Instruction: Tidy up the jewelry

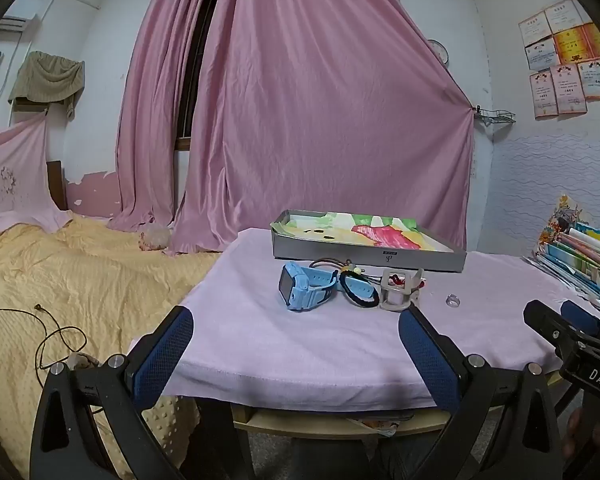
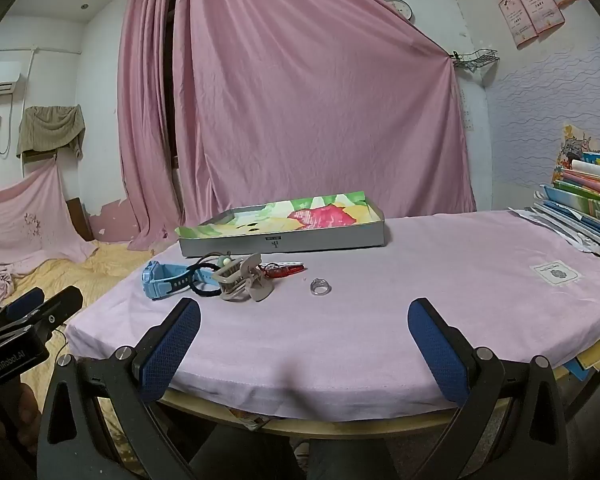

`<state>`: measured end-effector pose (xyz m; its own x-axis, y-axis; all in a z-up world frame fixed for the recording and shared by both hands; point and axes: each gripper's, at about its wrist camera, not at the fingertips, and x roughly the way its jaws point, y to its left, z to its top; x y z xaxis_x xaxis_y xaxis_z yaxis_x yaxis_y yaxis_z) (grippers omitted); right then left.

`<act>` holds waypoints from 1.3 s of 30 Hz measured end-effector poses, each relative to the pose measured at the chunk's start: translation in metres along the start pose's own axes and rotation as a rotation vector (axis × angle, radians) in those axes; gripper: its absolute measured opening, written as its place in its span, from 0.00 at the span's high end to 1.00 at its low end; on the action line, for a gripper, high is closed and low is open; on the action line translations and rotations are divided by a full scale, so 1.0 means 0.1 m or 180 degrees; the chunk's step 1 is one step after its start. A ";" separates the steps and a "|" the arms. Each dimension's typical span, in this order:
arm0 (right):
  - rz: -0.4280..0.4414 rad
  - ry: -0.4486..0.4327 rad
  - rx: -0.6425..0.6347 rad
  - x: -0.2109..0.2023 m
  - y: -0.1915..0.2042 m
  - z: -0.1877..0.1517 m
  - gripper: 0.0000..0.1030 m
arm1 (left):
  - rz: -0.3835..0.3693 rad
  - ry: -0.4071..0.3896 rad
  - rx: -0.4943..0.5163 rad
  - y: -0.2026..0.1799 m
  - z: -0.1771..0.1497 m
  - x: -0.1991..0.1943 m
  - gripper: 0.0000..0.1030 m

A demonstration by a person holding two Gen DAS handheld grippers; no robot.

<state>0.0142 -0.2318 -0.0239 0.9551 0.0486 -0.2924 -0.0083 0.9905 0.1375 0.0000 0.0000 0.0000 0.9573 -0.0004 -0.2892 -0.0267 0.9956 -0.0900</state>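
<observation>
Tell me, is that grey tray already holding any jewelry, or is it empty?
Empty, apparently. The grey tray shows only its colourful paper lining; the blue watch, hair clip and ring lie on the pink cloth before it.

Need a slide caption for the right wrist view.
Open right gripper faces a pink-clothed table holding a blue watch, beige hair claw, ring and tray.
</observation>
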 end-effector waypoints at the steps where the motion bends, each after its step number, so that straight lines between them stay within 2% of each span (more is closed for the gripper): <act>1: 0.0001 -0.0001 0.0000 0.00 0.00 0.00 0.01 | -0.0002 -0.0002 -0.0005 0.00 0.00 0.00 0.00; 39: 0.0002 -0.0020 -0.0012 -0.01 0.01 0.01 0.01 | -0.0004 -0.0002 -0.0022 -0.02 0.00 0.00 0.00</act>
<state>0.0136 -0.2309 -0.0223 0.9569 0.0482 -0.2863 -0.0099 0.9909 0.1340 0.0003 -0.0017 0.0002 0.9575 -0.0016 -0.2884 -0.0276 0.9949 -0.0971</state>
